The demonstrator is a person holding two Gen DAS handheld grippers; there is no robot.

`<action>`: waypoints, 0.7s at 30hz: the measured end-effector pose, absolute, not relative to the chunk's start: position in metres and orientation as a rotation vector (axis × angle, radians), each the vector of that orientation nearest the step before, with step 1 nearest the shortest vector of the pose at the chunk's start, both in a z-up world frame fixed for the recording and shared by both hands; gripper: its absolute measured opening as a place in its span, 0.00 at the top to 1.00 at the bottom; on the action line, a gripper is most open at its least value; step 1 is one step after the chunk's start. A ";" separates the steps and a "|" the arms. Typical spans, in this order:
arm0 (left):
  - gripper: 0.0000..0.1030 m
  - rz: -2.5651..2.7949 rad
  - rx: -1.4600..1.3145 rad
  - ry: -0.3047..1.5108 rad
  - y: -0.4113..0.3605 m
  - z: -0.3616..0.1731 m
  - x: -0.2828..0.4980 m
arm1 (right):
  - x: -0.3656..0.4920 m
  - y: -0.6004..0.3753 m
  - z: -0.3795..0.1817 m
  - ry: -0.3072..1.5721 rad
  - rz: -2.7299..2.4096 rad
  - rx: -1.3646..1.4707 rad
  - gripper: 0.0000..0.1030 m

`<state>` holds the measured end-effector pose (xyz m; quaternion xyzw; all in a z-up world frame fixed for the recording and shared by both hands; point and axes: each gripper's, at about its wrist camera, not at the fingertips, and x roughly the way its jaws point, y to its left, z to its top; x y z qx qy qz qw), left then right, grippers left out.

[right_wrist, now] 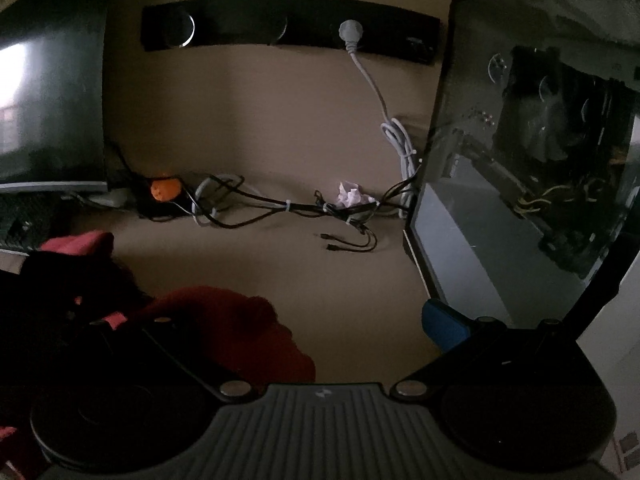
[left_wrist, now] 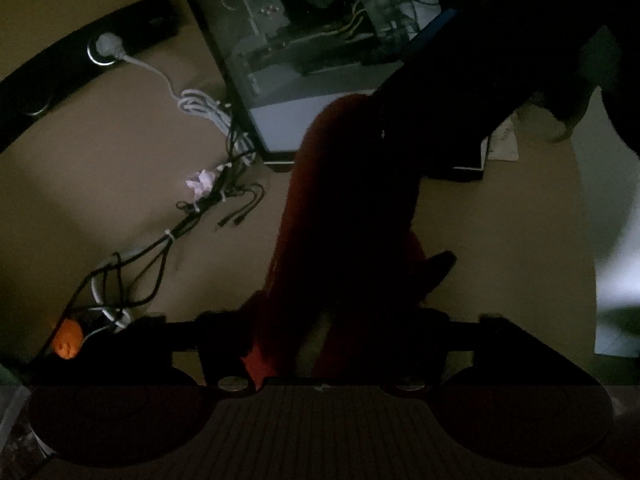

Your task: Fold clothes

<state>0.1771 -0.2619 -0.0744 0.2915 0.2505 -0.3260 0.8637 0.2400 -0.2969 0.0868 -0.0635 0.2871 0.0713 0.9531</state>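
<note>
The scene is dim. A red garment [left_wrist: 320,208] runs as a long bunched strip from my left gripper [left_wrist: 296,336] up towards the dark body of the other gripper [left_wrist: 472,80] at the upper right. My left gripper's jaws meet around the red cloth, so it is shut on it. In the right wrist view my right gripper [right_wrist: 296,316] stands wide open; its left finger [right_wrist: 180,352] lies over a heap of the red garment [right_wrist: 240,320], and its blue-padded right finger [right_wrist: 444,320] is clear of the cloth. At the left edge, more red cloth [right_wrist: 76,244] shows above a dark shape.
A beige table [right_wrist: 280,120] carries a glass-sided computer case [right_wrist: 540,160] on the right and a monitor [right_wrist: 48,80] on the left. A black power strip [right_wrist: 288,24], a white cable [right_wrist: 376,92], bundled black cables [right_wrist: 280,208], crumpled paper [right_wrist: 352,194] and an orange object [right_wrist: 164,189] sit at the back.
</note>
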 end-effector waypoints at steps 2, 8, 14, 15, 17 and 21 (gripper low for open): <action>0.68 -0.668 0.618 0.521 -0.262 -0.075 0.178 | 0.237 -0.302 0.088 0.586 0.157 -0.117 0.00; 0.79 -0.643 0.571 0.537 -0.250 -0.069 0.178 | 0.195 -0.343 0.081 0.553 0.164 0.057 0.00; 0.80 -0.607 0.490 0.534 -0.234 -0.050 0.182 | 0.198 -0.357 0.017 0.705 0.058 0.194 0.00; 0.80 -0.600 0.466 0.535 -0.229 -0.045 0.182 | 0.205 -0.350 0.006 0.727 0.067 0.181 0.00; 0.81 -0.576 0.387 0.535 -0.215 -0.032 0.178 | 0.221 -0.333 -0.012 0.759 0.078 0.170 0.00; 0.81 -0.497 0.212 0.512 -0.171 -0.001 0.159 | 0.245 -0.290 -0.009 0.740 0.199 0.226 0.00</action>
